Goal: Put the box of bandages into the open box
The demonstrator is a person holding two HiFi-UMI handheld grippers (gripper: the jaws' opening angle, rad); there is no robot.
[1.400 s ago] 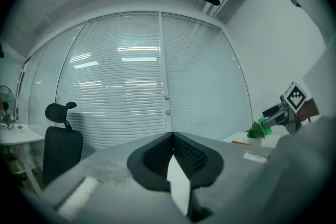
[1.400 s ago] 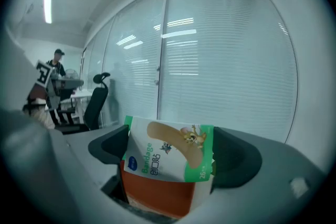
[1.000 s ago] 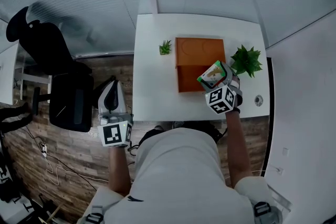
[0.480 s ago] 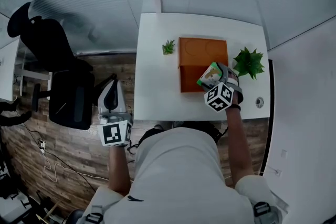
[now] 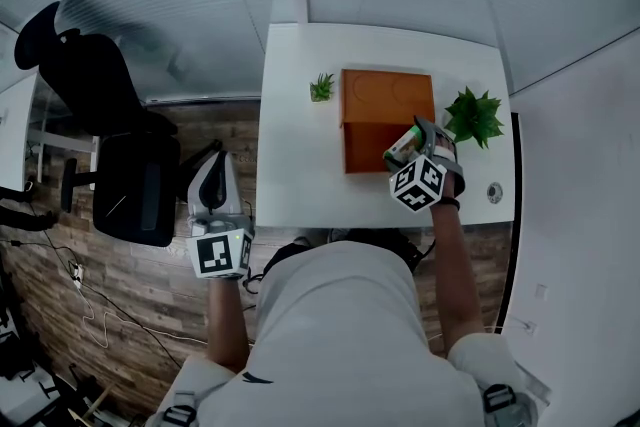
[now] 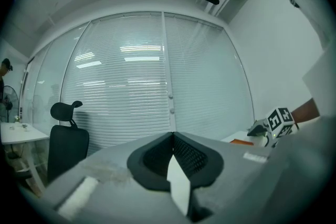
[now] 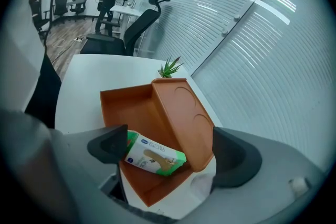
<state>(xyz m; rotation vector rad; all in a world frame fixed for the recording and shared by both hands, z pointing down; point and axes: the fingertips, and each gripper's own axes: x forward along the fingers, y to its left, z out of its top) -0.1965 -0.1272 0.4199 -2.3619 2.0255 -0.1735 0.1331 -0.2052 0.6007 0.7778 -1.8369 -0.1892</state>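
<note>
The green-and-white box of bandages (image 7: 155, 157) lies tilted inside the open orange box (image 7: 128, 107), near its front corner, below the raised lid (image 7: 184, 107). My right gripper (image 7: 173, 150) hangs over it with jaws spread wide. The left jaw is close beside the bandage box and the right jaw stands well apart from it. In the head view the bandage box (image 5: 402, 143) shows just ahead of the right gripper (image 5: 418, 147), over the orange box (image 5: 365, 150). My left gripper (image 5: 212, 177) is off the table's left edge, shut (image 6: 172, 136) on nothing.
A small plant (image 5: 321, 88) stands left of the orange box and a larger one (image 5: 470, 117) to its right. The white table (image 5: 300, 175) has a round grommet (image 5: 492, 192) near its right front. A black office chair (image 5: 110, 145) stands on the wooden floor at left.
The right gripper has moved slightly forward and down over the orange box, and the bandage box has sunk lower into it. The left gripper has held still.
</note>
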